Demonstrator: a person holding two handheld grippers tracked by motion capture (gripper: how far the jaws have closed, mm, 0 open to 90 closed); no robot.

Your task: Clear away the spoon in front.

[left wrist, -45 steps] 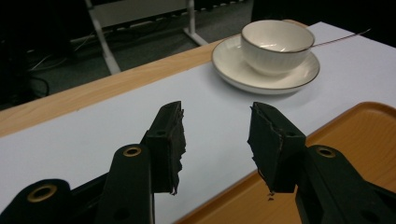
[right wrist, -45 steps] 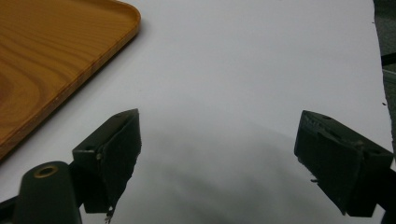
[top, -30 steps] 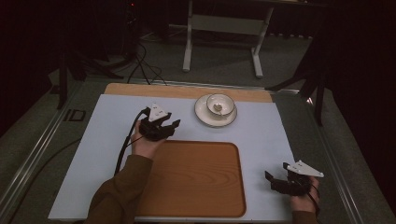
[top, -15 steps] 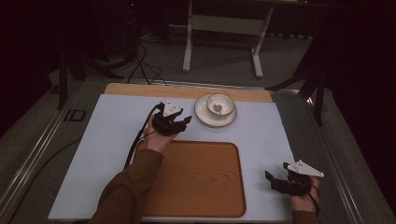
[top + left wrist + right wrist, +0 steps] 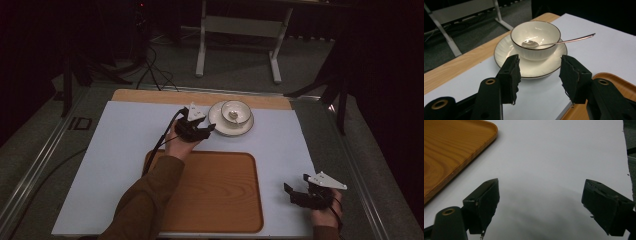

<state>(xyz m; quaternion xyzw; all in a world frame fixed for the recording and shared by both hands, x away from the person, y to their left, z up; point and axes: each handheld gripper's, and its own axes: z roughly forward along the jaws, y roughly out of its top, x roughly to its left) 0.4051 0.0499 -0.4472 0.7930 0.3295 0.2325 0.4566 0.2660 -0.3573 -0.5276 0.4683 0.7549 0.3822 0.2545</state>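
The left gripper (image 5: 206, 129) is positioned just beside the saucer (image 5: 218, 125), jaws parted and empty — in the left gripper view they frame the saucer's near rim without touching it. The bowl (image 5: 535, 40) stands upright on the saucer near the table's far edge; a spoon (image 5: 560, 42) rests in the bowl, handle projecting over its rim. The right gripper (image 5: 295, 193) is well apart — jaws wide open above the white mat (image 5: 564, 157), beside the wooden tray (image 5: 215, 190).

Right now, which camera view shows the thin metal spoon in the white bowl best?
The left gripper view: the thin metal spoon lies close, its scoop inside the white ceramic bowl and its handle over the rim. The high view gives a small glint. The right gripper view faces white table.
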